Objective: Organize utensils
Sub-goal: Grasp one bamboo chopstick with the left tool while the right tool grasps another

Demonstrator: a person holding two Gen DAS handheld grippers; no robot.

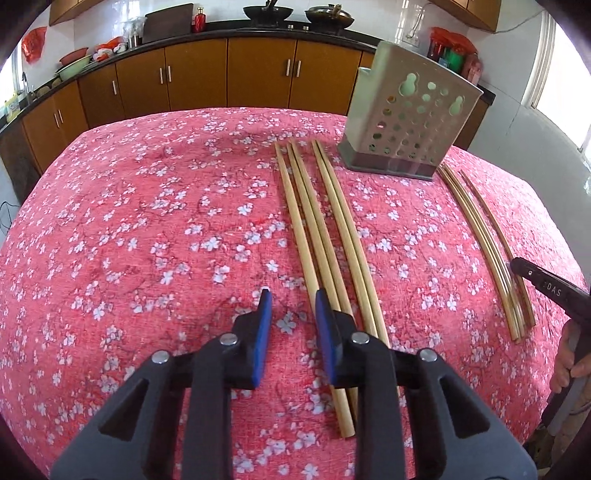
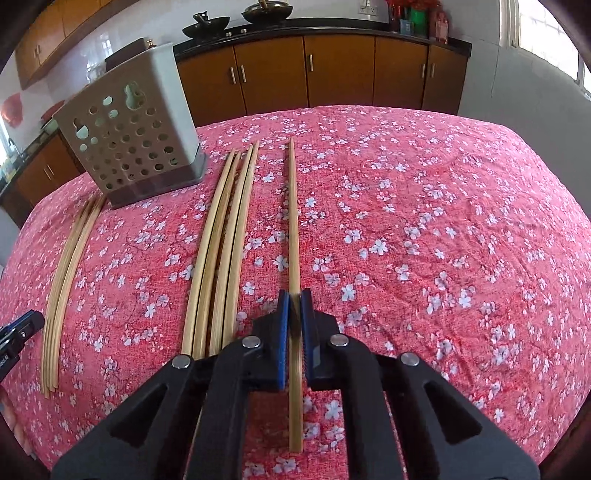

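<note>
Several bamboo chopsticks (image 1: 317, 236) lie lengthwise on the red floral tablecloth (image 1: 147, 221). My left gripper (image 1: 291, 299) is open and empty, just left of their near ends. A perforated beige utensil holder (image 1: 410, 118) stands upright beyond them. A second bundle of chopsticks (image 1: 484, 243) lies to its right. In the right wrist view my right gripper (image 2: 294, 295) is shut on a single chopstick (image 2: 293, 221) that lies apart from a bundle of chopsticks (image 2: 225, 236) on its left. The holder (image 2: 133, 125) stands at the back left there, with the other chopsticks (image 2: 70, 258) in front of it.
The table's far edge drops off toward brown kitchen cabinets (image 1: 192, 77) with woks on the counter (image 1: 266, 13). The right gripper's tip (image 1: 546, 288) and the person's hand (image 1: 572, 362) show at the right edge of the left wrist view. The left gripper's tip (image 2: 18, 328) shows at left.
</note>
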